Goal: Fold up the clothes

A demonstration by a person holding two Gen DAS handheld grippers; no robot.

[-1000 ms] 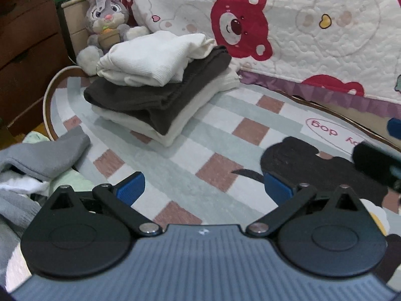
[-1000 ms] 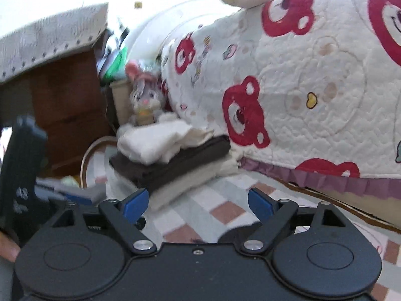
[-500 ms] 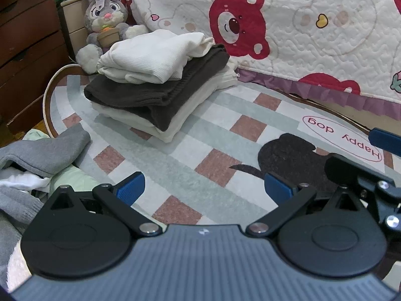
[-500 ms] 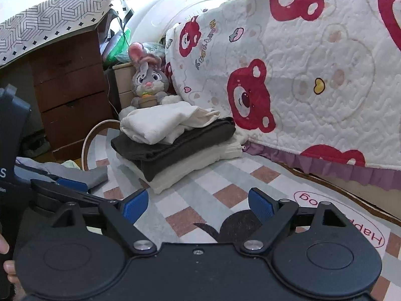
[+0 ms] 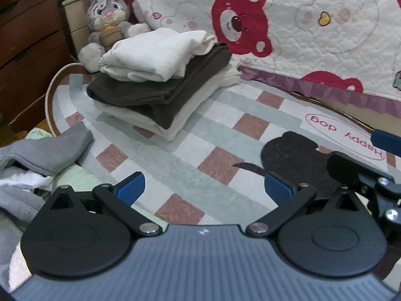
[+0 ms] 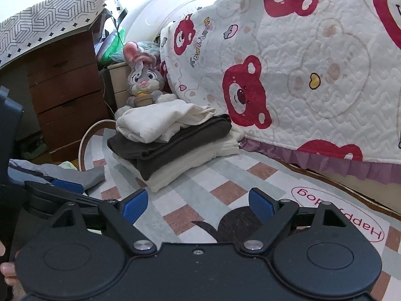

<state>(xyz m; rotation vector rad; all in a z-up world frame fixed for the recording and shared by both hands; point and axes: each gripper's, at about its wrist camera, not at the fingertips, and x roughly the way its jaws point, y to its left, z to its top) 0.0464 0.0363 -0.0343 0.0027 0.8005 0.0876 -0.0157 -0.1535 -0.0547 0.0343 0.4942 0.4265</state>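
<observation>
Both claws gape empty: left claw (image 5: 203,186), right claw (image 6: 198,202). Folded stack (image 5: 160,85) ahead; unfolded grey garment (image 5: 47,150) left, likely next.

Folded stack (image 5: 160,85) on rug (image 5: 200,150) at eleven o'clock (plush rabbit (image 5: 107,17) behind); loose clothes (image 5: 37,155) at nine.

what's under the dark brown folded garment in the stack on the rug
A cream folded garment lies under the dark brown one, resting on the rug. Anything between the layers is covered.
</observation>
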